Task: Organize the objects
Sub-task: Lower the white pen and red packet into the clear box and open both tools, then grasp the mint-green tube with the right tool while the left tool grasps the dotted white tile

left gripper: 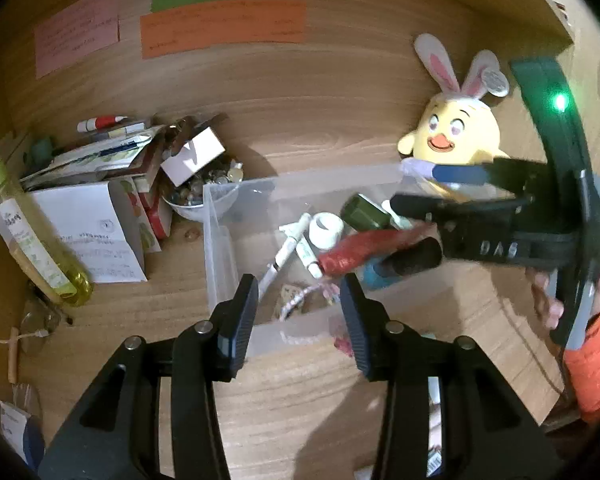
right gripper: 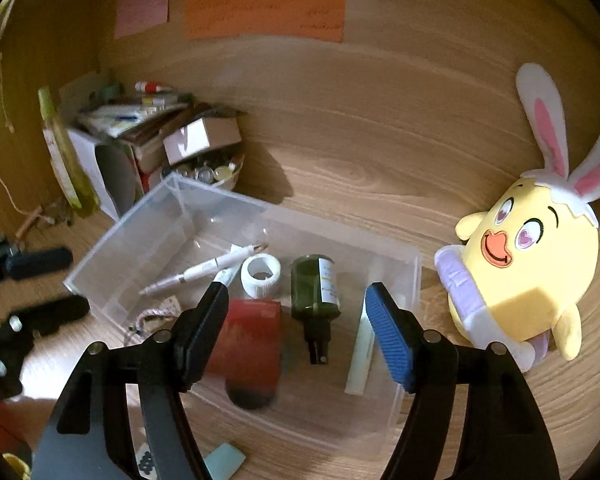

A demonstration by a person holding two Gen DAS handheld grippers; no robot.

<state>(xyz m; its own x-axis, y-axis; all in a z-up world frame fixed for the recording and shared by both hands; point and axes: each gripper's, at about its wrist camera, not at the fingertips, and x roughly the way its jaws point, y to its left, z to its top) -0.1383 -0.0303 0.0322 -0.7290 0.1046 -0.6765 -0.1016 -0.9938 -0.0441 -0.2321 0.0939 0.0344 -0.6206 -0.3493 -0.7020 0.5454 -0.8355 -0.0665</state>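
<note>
A clear plastic bin (right gripper: 148,216) (left gripper: 220,248) stands on the wooden desk. In it lie a red tube (right gripper: 248,344) (left gripper: 360,250), a dark green bottle (right gripper: 314,292) (left gripper: 366,212), a white tape roll (right gripper: 260,274) (left gripper: 326,230), white pens (right gripper: 204,268) (left gripper: 288,248) and a pale stick (right gripper: 362,356). My right gripper (right gripper: 300,324) (left gripper: 416,224) is open over the bin, above the red tube, which is blurred. My left gripper (left gripper: 300,312) (right gripper: 52,280) is open and empty at the bin's near edge.
A yellow chick plush with rabbit ears (right gripper: 528,268) (left gripper: 456,128) sits right of the bin. A pile of boxes and papers (left gripper: 100,184) (right gripper: 140,140), a bowl of marbles (left gripper: 204,192) and a yellow-green bottle (left gripper: 28,224) stand at the left. Coloured notes (left gripper: 220,20) hang on the back wall.
</note>
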